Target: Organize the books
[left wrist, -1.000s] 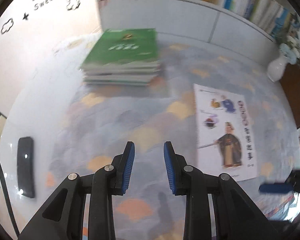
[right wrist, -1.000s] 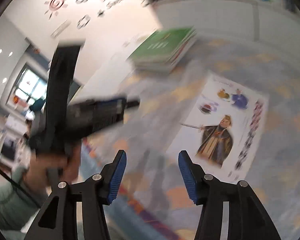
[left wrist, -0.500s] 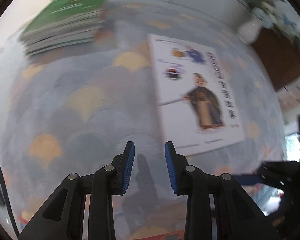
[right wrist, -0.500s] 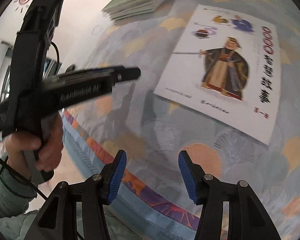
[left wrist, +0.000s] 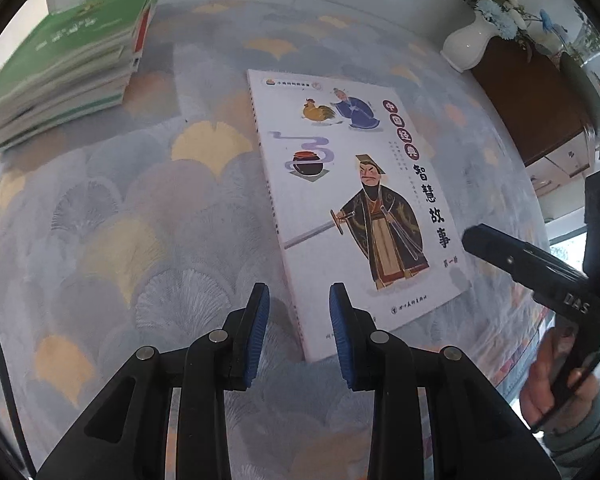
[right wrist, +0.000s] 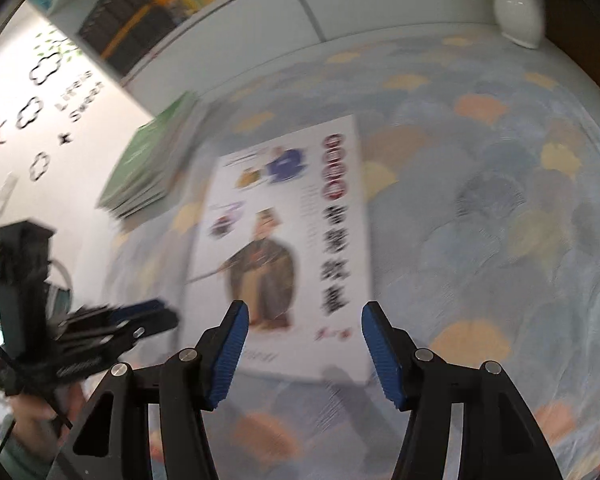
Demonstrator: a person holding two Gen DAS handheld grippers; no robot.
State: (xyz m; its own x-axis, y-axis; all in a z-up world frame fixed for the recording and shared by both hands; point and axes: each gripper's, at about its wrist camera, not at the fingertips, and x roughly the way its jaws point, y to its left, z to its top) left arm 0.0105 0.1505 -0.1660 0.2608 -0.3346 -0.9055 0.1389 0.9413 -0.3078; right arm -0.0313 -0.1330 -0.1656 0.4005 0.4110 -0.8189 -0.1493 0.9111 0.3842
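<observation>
The white picture book (left wrist: 360, 200) lies flat on the table (left wrist: 140, 208), just ahead of both claws. The left claw (left wrist: 299, 332) is narrowly parted, empty; the right claw (right wrist: 302, 354) has just been spreading, empty.

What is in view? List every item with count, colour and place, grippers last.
Storybook: one, white cover with a robed swordsman, flat on the tablecloth in front of both grippers.
Book stack: one pile, green book on top, far left of the table.
Tablecloth: one, blue-grey with yellow and orange fans, covering the table.
Vase: one, white, blue flowers, far right corner.
Bookshelf: one row of books behind the table.
Wall stickers: several, on the white wall.
Left gripper: black, blue pads, jaws apart, empty.
Right gripper: black, blue pads, jaws just widened, empty.
</observation>
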